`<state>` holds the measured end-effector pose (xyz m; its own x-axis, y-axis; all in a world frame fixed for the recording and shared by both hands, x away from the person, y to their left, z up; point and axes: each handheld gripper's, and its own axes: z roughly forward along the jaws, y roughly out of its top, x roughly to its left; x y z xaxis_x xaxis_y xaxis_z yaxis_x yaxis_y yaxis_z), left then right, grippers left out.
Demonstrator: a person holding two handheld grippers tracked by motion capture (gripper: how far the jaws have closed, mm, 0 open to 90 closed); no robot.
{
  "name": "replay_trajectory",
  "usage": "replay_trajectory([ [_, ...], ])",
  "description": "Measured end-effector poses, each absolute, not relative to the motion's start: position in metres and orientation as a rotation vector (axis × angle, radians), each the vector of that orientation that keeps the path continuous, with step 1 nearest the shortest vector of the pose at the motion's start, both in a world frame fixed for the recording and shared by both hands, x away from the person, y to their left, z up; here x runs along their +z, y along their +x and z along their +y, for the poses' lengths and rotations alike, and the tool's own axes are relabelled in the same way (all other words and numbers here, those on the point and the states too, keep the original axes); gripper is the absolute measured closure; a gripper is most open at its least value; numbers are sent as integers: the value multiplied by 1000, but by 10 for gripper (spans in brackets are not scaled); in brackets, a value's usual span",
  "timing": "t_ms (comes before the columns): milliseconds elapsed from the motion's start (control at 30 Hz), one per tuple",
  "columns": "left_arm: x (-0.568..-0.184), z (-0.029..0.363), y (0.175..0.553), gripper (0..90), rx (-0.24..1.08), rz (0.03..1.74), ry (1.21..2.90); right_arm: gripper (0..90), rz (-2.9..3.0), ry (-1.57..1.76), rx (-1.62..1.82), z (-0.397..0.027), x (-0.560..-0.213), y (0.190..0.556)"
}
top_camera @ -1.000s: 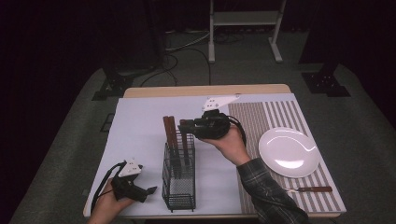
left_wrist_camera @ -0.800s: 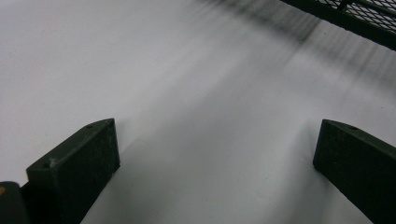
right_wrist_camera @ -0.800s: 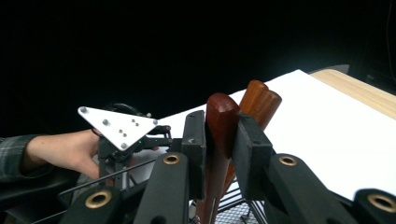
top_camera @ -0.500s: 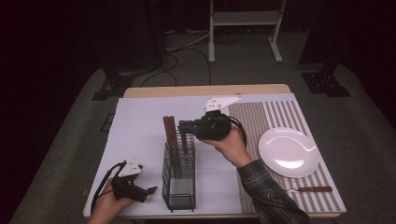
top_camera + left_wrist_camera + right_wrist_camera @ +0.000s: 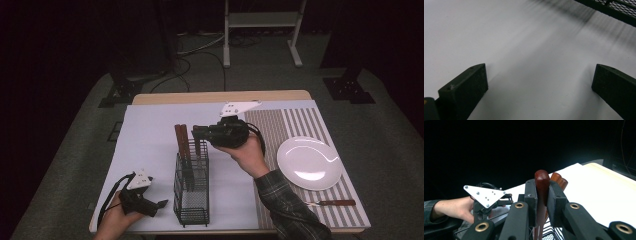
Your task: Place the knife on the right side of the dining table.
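My right claw (image 5: 541,195) has just been closing and now clamps the upright red-brown wooden utensil handle (image 5: 542,185) in the black wire caddy (image 5: 191,192) (ready to lift, I think); left claw (image 5: 539,85) rests released.

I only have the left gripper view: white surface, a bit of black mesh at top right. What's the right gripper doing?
Observer: The right gripper is shut on a wooden handle that stands upright in the wire caddy; its fingers clamp it just under the rounded top.
Operator: Anything else in the caddy?
Observer: Yes, two more wooden handles stand in it, seen in the high view beside the gripped one.
Operator: And where is my gripper against all that?
Observer: The left gripper rests on the white mat at the near edge, just left of the caddy, open with nothing between its fingers.
Operator: What's on the right side?
Observer: A white plate on the striped placemat.
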<state>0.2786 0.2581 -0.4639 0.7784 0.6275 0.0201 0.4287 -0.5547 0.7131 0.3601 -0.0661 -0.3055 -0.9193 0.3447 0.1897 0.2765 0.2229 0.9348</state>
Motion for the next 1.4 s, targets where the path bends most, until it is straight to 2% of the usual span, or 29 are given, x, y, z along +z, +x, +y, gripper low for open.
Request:
replay_trajectory([
  [1000, -464, 258, 279, 0, 351, 782, 2245, 789, 2244, 590, 1944, -86, -253, 360],
  [1400, -464, 258, 279, 0, 350, 781, 2246, 790, 2158, 615, 1980, -107, -235, 363],
])
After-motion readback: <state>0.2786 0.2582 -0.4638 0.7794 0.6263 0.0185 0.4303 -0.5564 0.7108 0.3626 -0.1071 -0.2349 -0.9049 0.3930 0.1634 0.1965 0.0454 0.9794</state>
